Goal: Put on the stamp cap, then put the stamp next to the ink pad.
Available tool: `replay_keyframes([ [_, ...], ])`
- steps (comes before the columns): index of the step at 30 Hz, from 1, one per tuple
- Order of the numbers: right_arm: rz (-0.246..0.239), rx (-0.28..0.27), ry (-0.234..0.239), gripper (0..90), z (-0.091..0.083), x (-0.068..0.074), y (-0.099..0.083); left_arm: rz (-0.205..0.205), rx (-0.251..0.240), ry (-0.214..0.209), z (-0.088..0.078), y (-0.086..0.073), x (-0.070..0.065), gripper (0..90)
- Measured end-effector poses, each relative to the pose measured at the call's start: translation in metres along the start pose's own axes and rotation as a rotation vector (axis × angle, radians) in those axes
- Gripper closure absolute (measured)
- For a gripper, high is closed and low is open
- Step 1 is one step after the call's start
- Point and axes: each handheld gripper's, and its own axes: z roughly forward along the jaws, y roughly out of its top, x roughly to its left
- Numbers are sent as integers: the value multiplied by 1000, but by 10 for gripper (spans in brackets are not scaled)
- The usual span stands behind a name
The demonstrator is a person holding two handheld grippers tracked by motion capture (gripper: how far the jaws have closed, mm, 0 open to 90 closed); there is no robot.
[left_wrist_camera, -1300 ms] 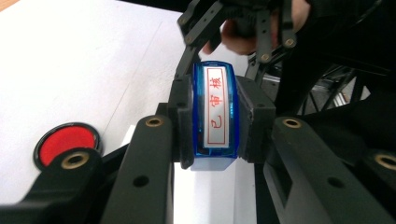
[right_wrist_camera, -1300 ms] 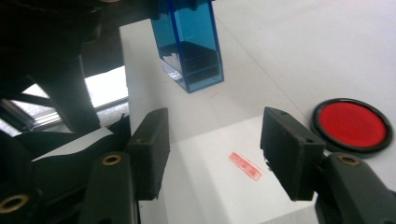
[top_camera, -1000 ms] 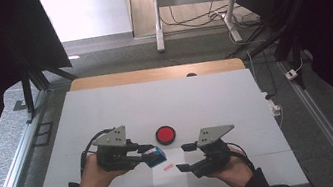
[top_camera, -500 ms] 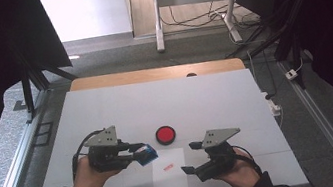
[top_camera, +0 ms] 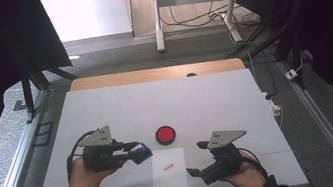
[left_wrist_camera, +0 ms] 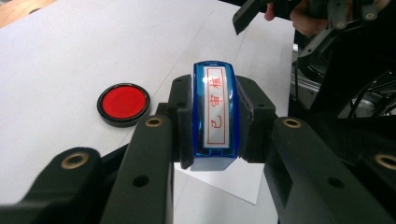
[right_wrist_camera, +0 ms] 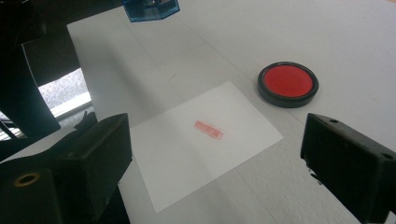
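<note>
My left gripper (top_camera: 136, 153) is shut on a blue stamp (top_camera: 142, 153), held just above the table, left of the paper. In the left gripper view the stamp (left_wrist_camera: 215, 112) sits clamped between the pads (left_wrist_camera: 182, 121), its label of red characters facing the camera. A white paper sheet (top_camera: 170, 179) lies flat with a small red print (top_camera: 168, 166) on it. A round red ink pad (top_camera: 165, 134) sits just beyond the sheet. My right gripper (top_camera: 196, 158) stands open right of the paper; its jaws have just been opening with nothing between them, and they frame the sheet (right_wrist_camera: 201, 149).
The white table (top_camera: 205, 97) ends in a wooden strip (top_camera: 151, 74) at the far side. Dark frame posts and cables stand beyond both side edges. A person's hands hold both grippers near the front edge.
The left gripper has drawn back to the left with the stamp, off the paper, and the red print now shows. The right gripper's jaws have spread wider.
</note>
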Motion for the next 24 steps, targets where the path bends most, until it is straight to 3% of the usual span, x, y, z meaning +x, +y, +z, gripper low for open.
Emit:
replay_keyframes([
  [10, 26, 11, -73, 4, -8, -2, -10, -19, 15, 40, -2, -3, 5, 706],
  [24, 68, 30, -175, 0, -23, -5, -26, -61, 37, 102, -4, -9, 14, 705],
])
